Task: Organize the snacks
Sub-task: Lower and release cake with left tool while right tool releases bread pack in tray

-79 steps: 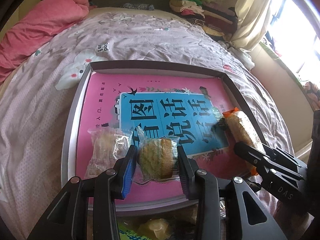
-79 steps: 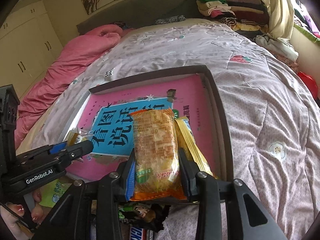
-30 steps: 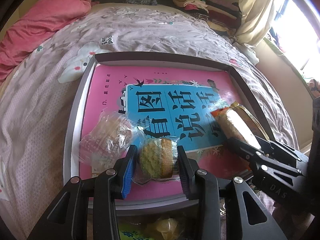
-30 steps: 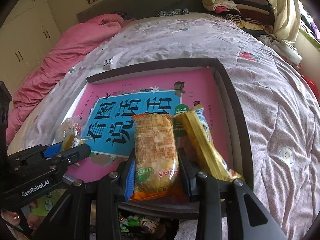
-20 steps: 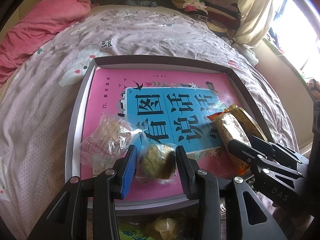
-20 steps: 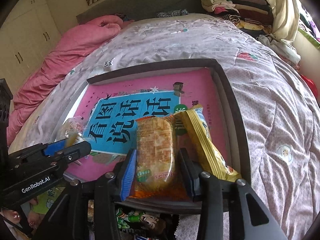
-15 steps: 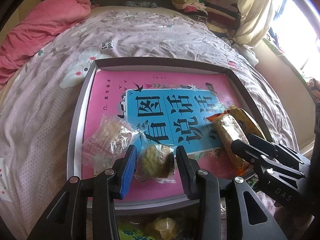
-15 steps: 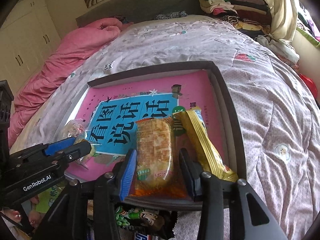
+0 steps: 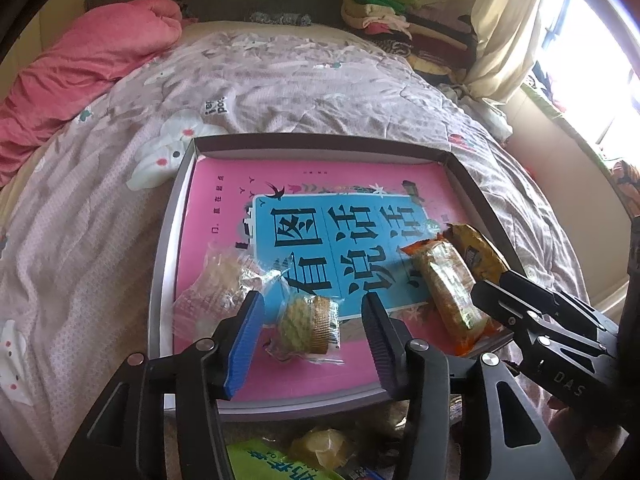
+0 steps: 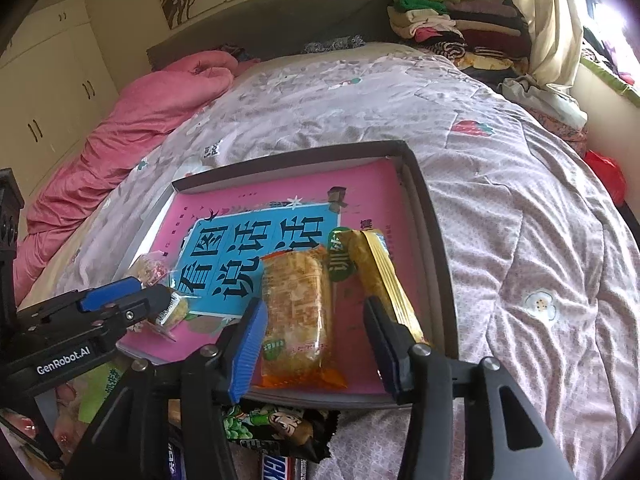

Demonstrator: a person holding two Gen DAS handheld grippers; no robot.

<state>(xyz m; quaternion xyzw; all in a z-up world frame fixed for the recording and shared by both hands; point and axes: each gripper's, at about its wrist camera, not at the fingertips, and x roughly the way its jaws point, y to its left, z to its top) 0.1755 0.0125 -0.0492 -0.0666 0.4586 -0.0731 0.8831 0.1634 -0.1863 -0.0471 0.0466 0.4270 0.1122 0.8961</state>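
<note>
Left wrist: claw (image 9: 312, 320) spread around wrapped cake (image 9: 306, 322).

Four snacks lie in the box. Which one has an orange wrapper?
The long rice cracker pack between the open right gripper fingers: orange ends. Its right neighbour is yellow-gold; the two by the left gripper are in clear wrappers.

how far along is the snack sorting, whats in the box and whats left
Four snacks lie in the box: a clear-wrapped pastry, a round cake, an orange packet and a yellow packet. In hand: nothing. The left claw and the right claw are both open around the cake and the orange packet. Left: wrapped snacks outside the box's near edge.
</note>
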